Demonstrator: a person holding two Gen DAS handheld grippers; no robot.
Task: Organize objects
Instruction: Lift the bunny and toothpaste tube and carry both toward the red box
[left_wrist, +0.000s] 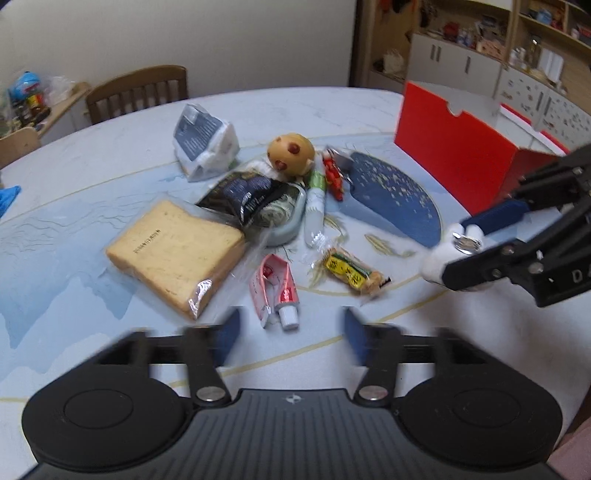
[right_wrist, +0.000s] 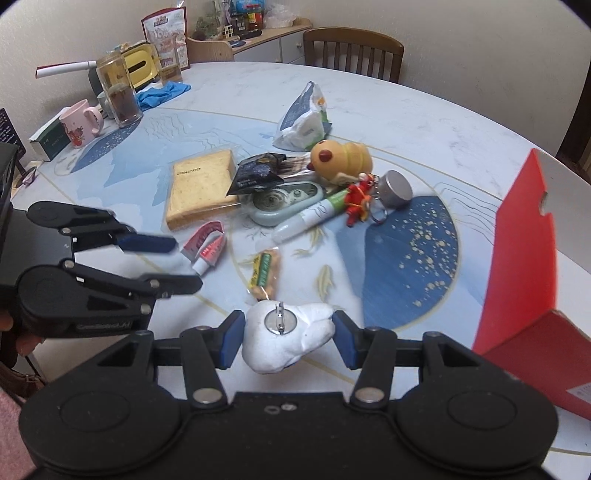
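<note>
Your right gripper (right_wrist: 289, 341) is about half open and clamped on a white soft toy (right_wrist: 284, 339); both blue pads press its sides. The toy has a metal disc w/ a pin on its upper face. It hangs clear of the table (right_wrist: 424, 110), near the front edge. Its long axis runs across the jaws, pad to pad; which end is the head can't be told.

Your left gripper (left_wrist: 291, 334) is open, nothing between the pads, no contact w/ any item. It hovers just short of the toothpaste tube (left_wrist: 275, 291). The tube's cap end points toward you, long axis approx. along the gripper's line.

Beyond the tube is the pile: wrapped bread slice (left_wrist: 173, 254) at left, yellow-green snack bar (left_wrist: 349, 273) at right, tape dispenser (right_wrist: 282, 201) in the middle, yellow toy (left_wrist: 291, 154) behind it.

The red box (left_wrist: 450, 147) stands open at the table's right side, well apart from the pile. In the left wrist view the held toy (left_wrist: 441, 258) sits between the snack bar and the box.
</note>
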